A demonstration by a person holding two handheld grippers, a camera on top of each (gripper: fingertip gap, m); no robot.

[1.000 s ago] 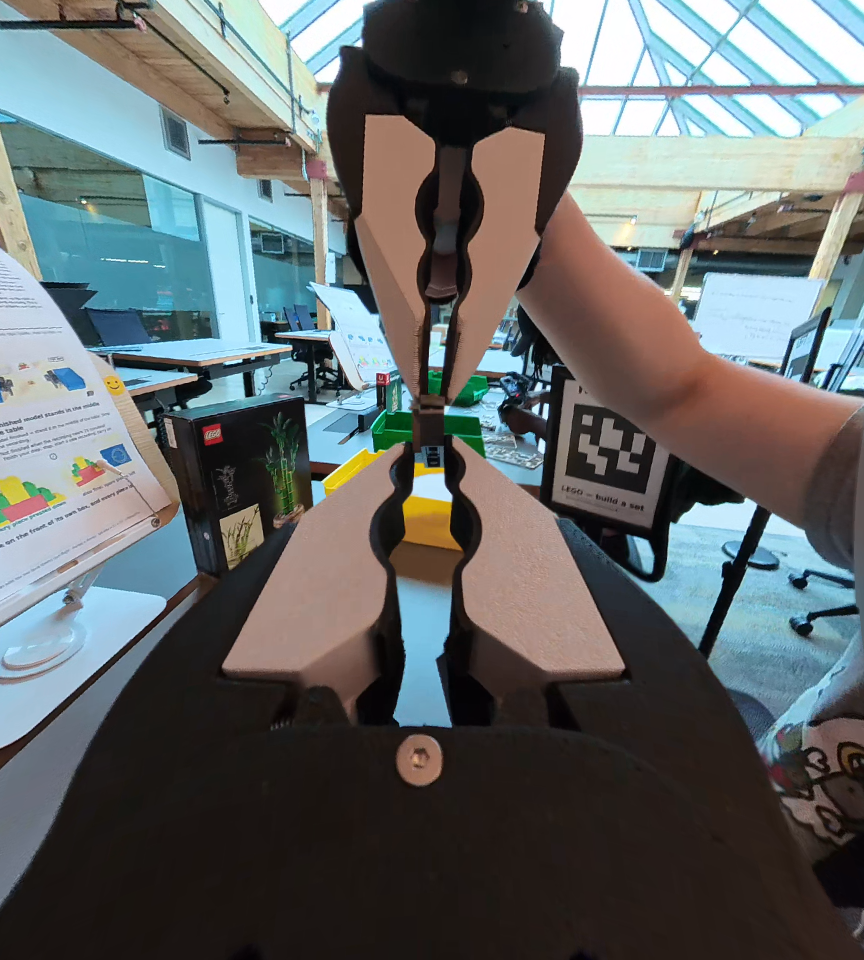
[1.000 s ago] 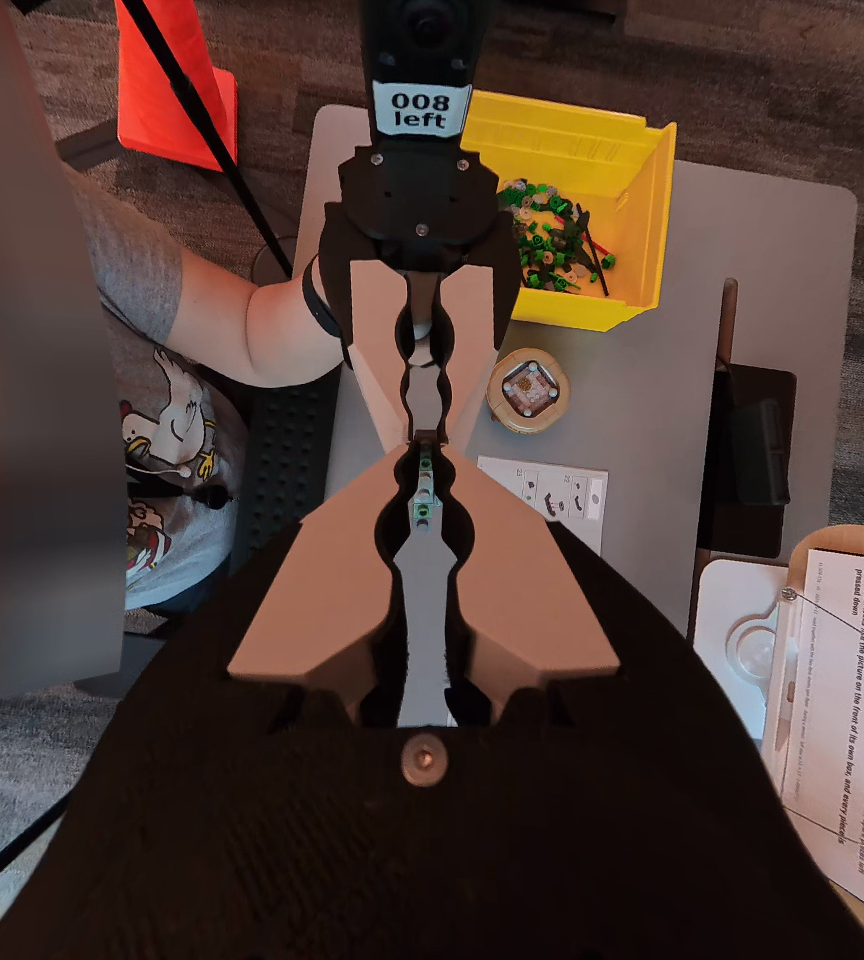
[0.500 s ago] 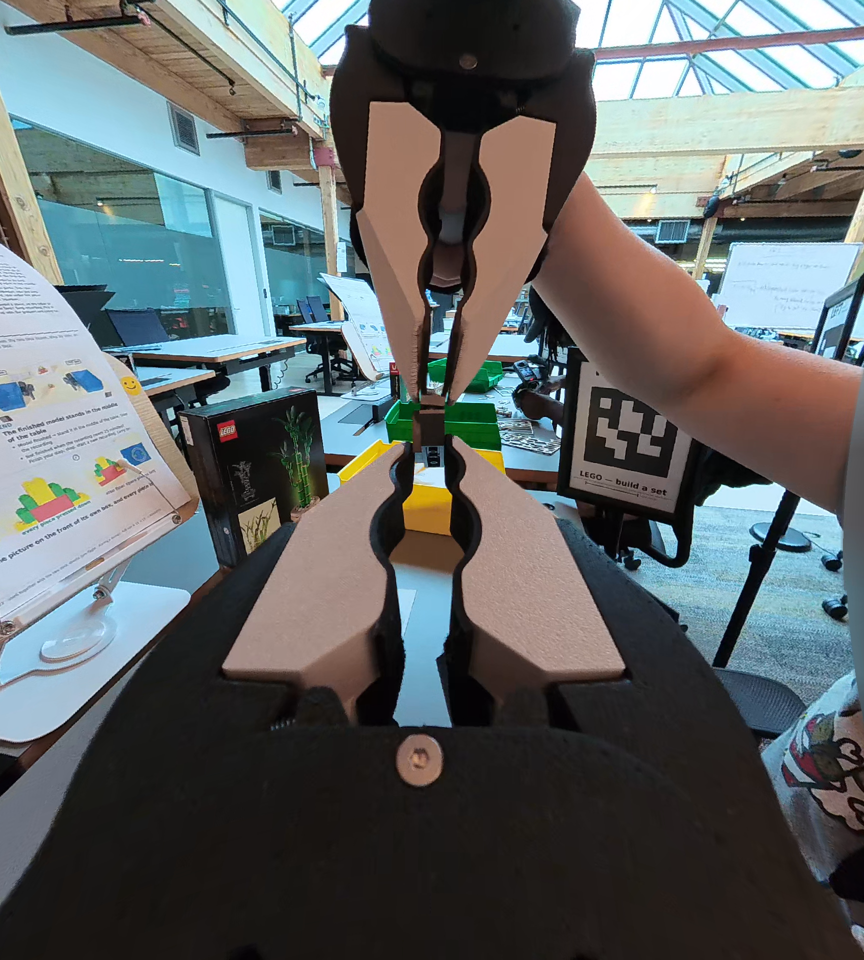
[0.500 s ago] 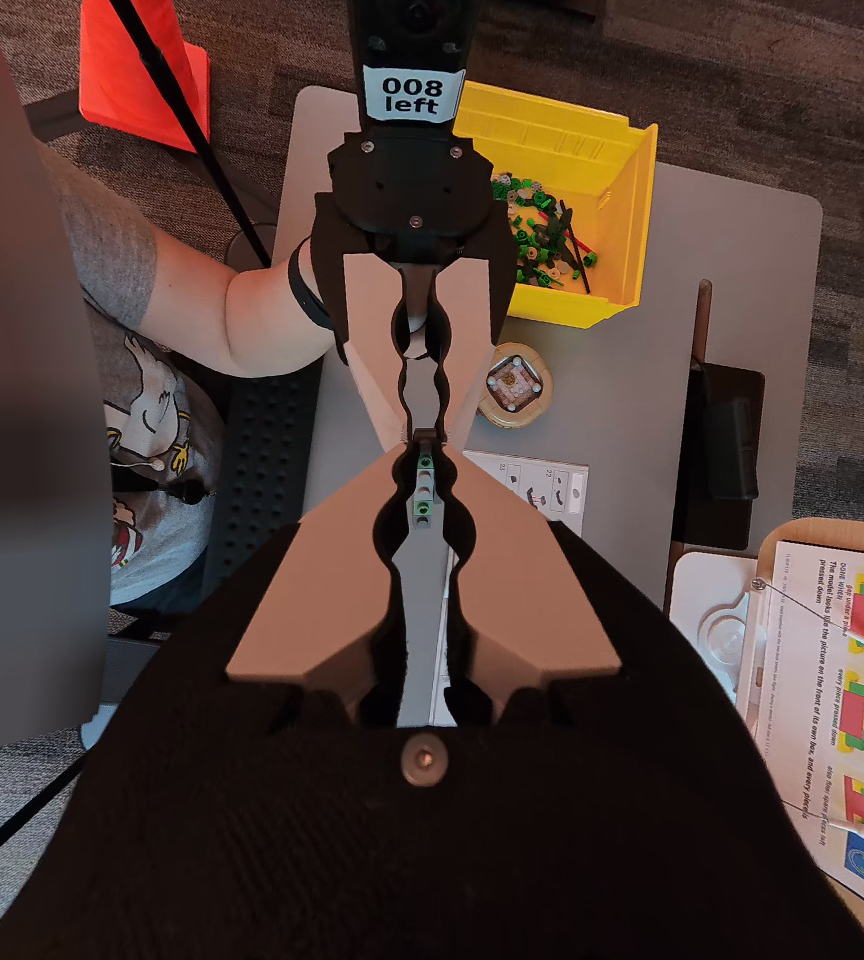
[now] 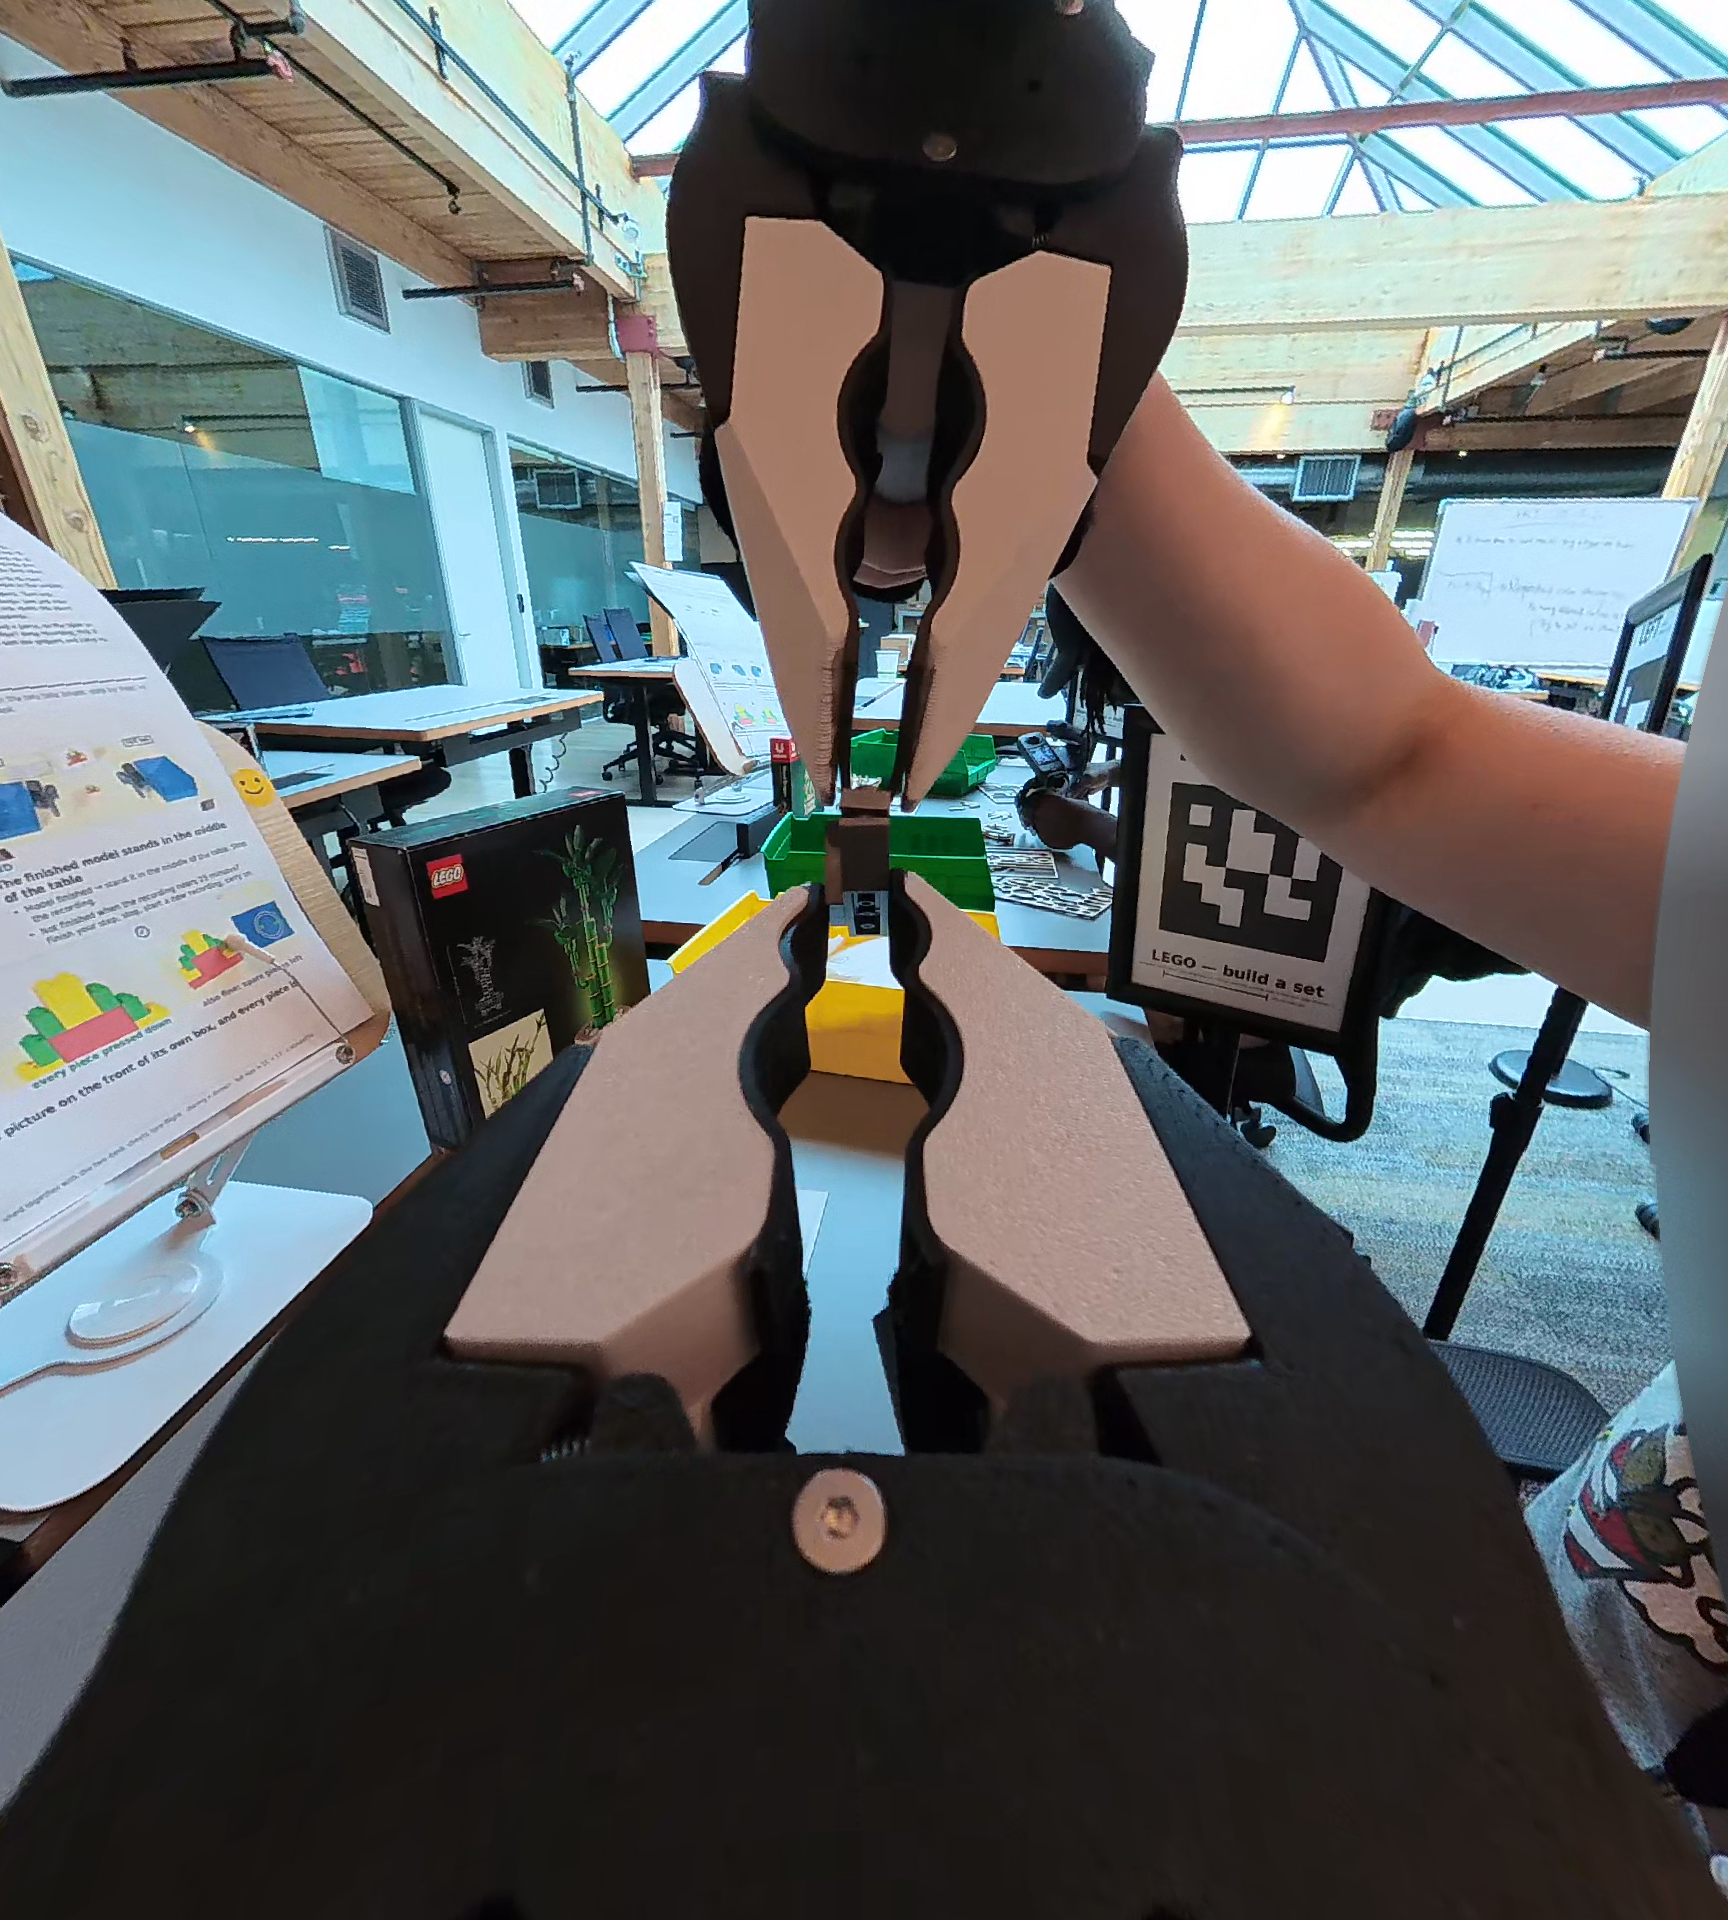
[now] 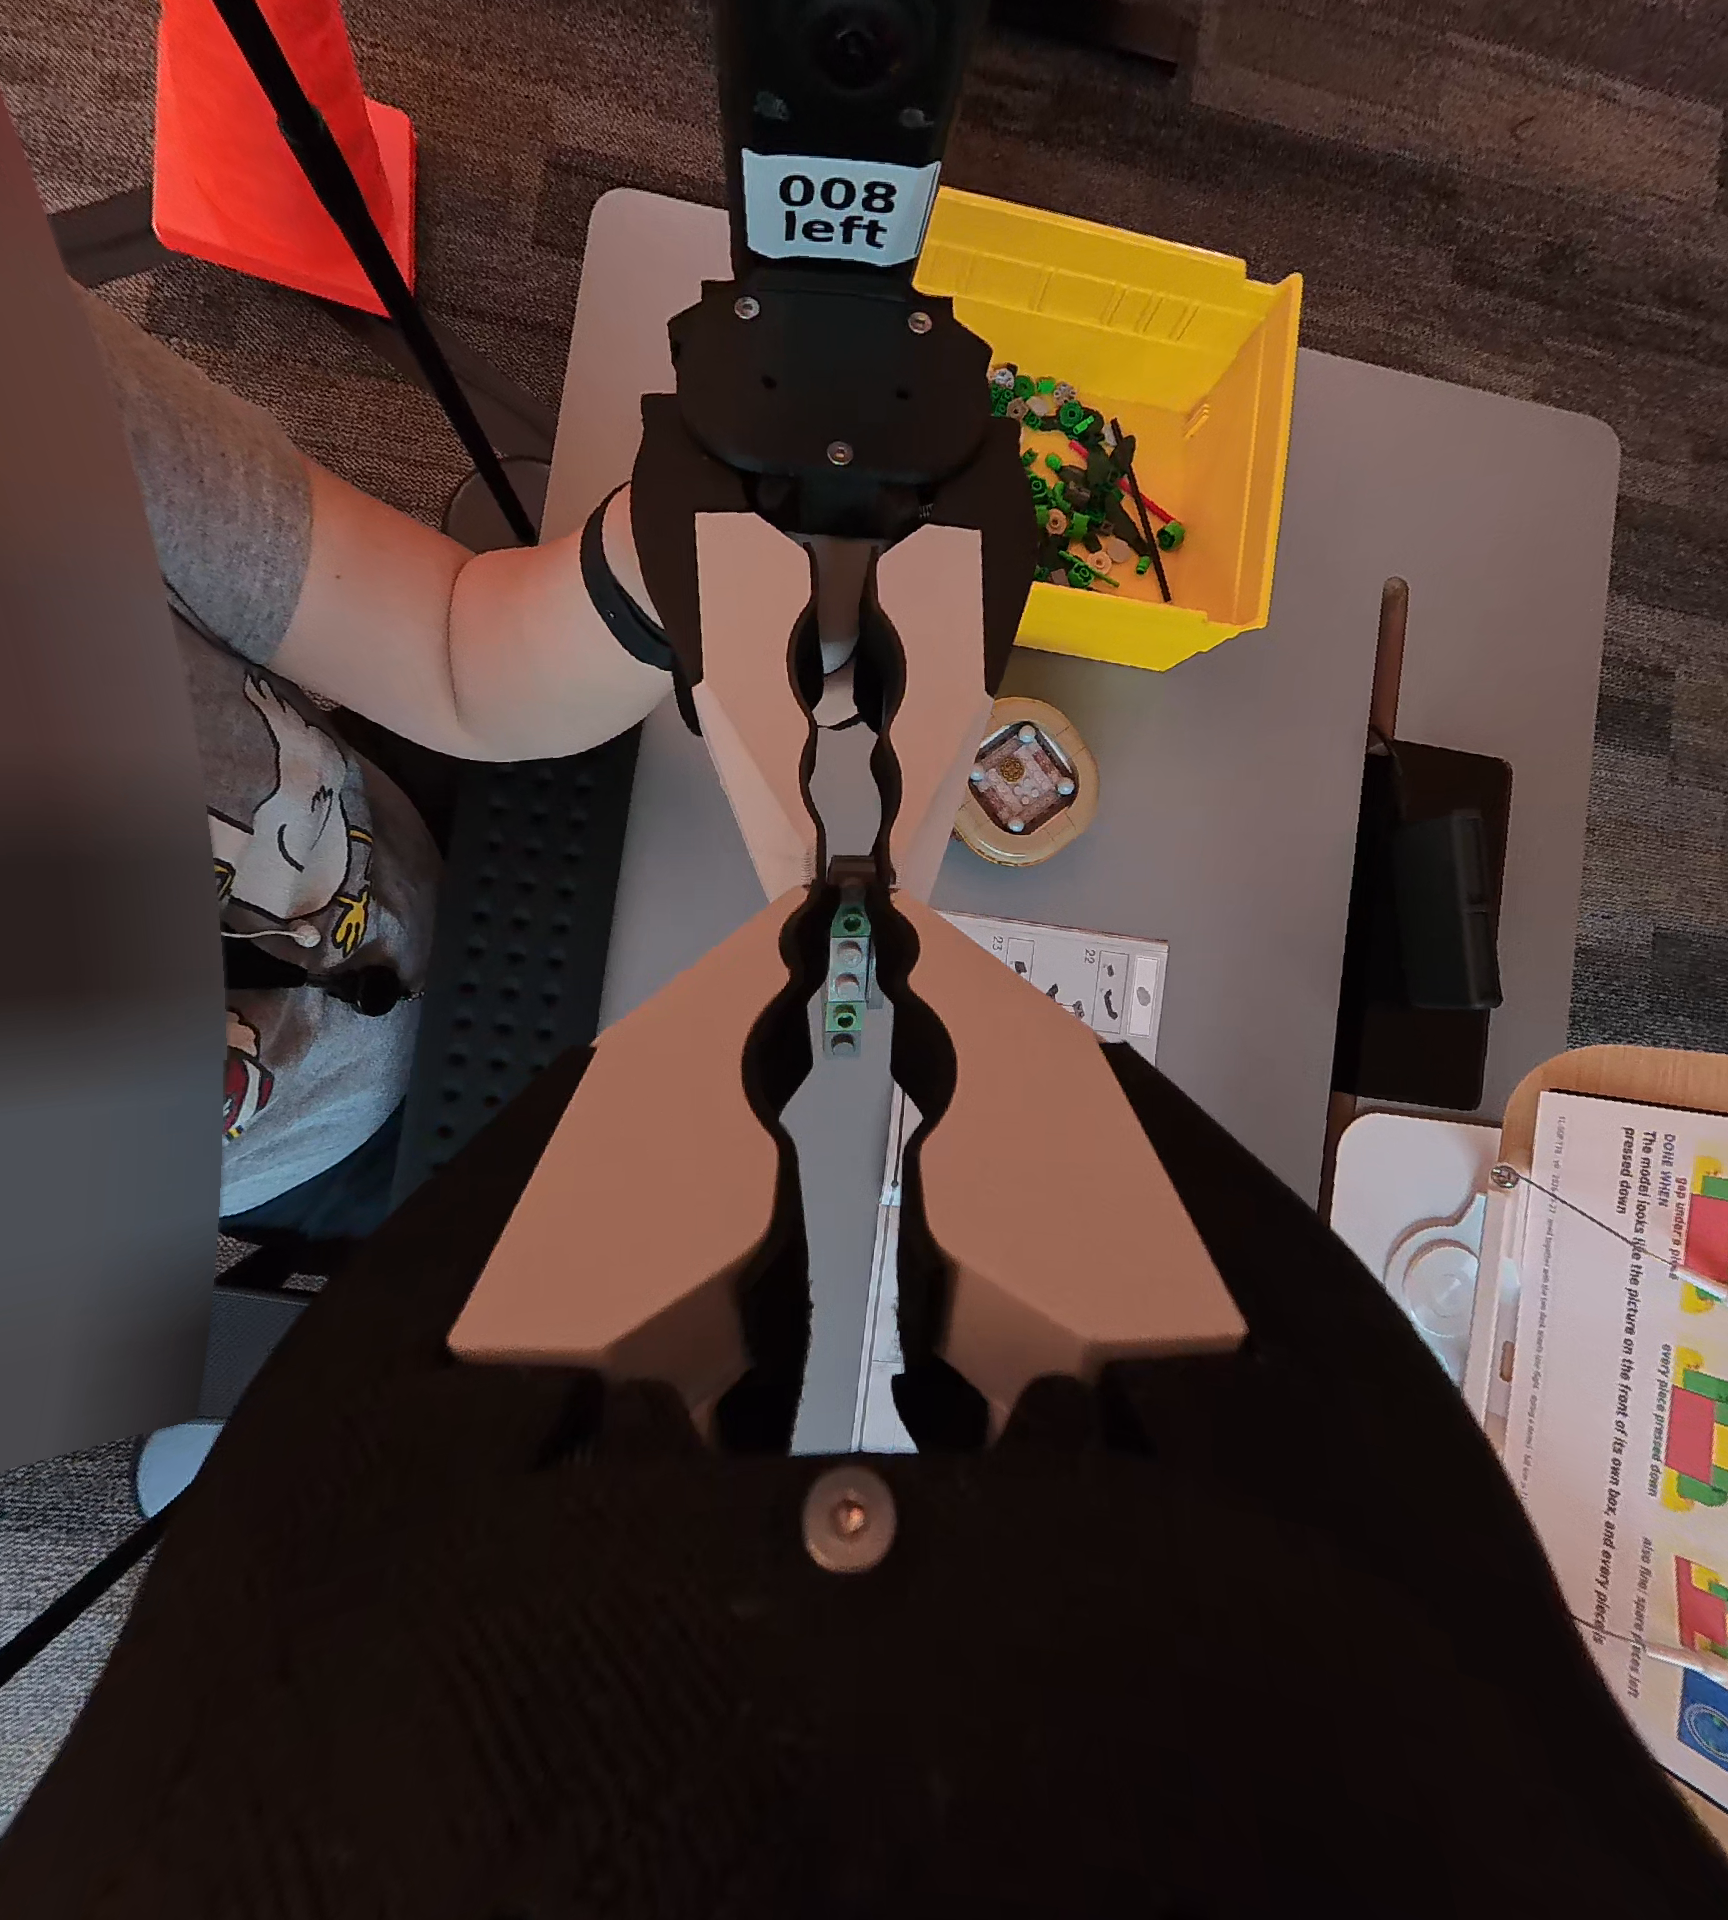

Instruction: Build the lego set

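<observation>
A small lego assembly is pinched between both grippers, which meet tip to tip above the grey table (image 6: 1359, 727). In the right wrist view it is a grey beam with green pieces (image 6: 847, 977) lying between my right gripper's (image 6: 849, 896) fingers, with a dark brown piece (image 6: 852, 865) at its far end. My left gripper (image 6: 849, 860) comes from the top and is shut on that piece. In the left wrist view my left gripper (image 5: 858, 891) holds the dark piece (image 5: 858, 850), and the right gripper (image 5: 866, 795) comes down onto it from above.
A yellow bin (image 6: 1099, 301) with several loose green and dark pieces stands at the back. A round tan model base (image 6: 1024, 781) and an instruction booklet (image 6: 1057, 977) lie on the table. A lego box (image 5: 507, 935), an instruction sheet on a stand (image 5: 60, 935) and a black sign (image 5: 1244, 883) stand around. The tips of both grippers are at nearly the same place.
Both grippers have stayed tip to tip on the assembly. The pair has shifted slightly, so the background has moved a little in both views. Neither grip has changed.
</observation>
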